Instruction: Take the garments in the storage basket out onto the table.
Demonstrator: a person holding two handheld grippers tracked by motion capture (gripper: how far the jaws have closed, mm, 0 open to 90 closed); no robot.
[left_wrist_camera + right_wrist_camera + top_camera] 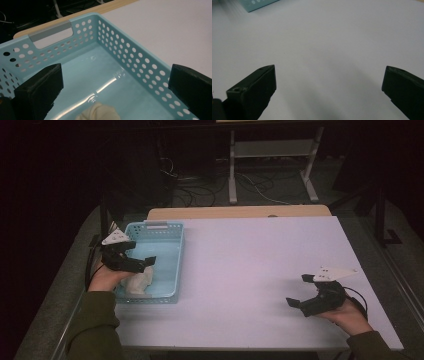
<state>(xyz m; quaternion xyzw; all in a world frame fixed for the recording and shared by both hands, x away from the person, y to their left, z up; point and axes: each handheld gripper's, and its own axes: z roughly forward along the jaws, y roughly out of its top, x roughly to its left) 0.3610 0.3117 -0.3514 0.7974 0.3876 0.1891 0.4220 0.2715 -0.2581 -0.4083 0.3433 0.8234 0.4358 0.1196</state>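
wide-open, empty left gripper (115, 82) fingers frame a cream bundle (98, 112), cut off, in the basket (130, 52); right gripper (329, 85) likewise open.

The cream-colored lump (98, 112) in the blue basket (130, 53) is chopped off by the bottom edge of the left gripper view — no telling what it actually is. From the high view the left gripper (134, 261) and hand cover part of it too. In the right gripper view just a blurry basket corner (257, 4) pokes in at the top — the rest is cut off.
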